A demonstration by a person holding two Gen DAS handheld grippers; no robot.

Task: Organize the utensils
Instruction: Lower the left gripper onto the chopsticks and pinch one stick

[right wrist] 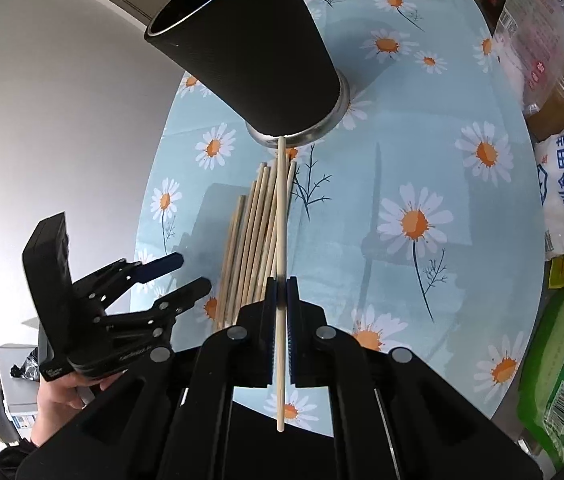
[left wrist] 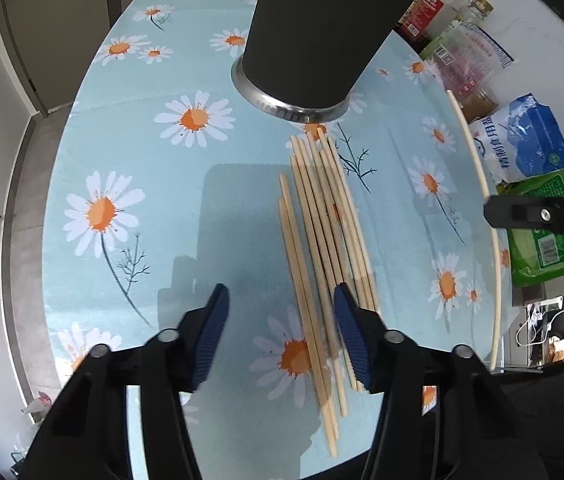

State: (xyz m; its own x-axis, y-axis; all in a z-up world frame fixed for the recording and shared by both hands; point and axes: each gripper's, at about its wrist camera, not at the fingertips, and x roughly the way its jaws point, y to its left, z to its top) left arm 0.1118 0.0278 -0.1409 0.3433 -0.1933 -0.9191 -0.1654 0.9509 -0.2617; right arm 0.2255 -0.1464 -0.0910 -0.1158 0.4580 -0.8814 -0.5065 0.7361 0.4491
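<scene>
Right gripper (right wrist: 281,280) was clamped on a single wooden chopstick (right wrist: 281,208), held above the pile, tip pointing toward the black utensil holder (right wrist: 254,52). Left gripper (left wrist: 280,304) was spread wide, holding nothing, low over the near end of the chopstick pile (left wrist: 322,216) on the daisy tablecloth (left wrist: 130,128). Holder stood upright just beyond the pile. Salt bag (left wrist: 530,140) sat off to the right.

chopsticks (left wrist: 324,232): pale wood, loose flat bundle on cloth | one chopstick (right wrist: 281,216): raised above bundle | holder (right wrist: 250,52): black tapered cup, upright, steel base, just beyond bundle tips
</scene>
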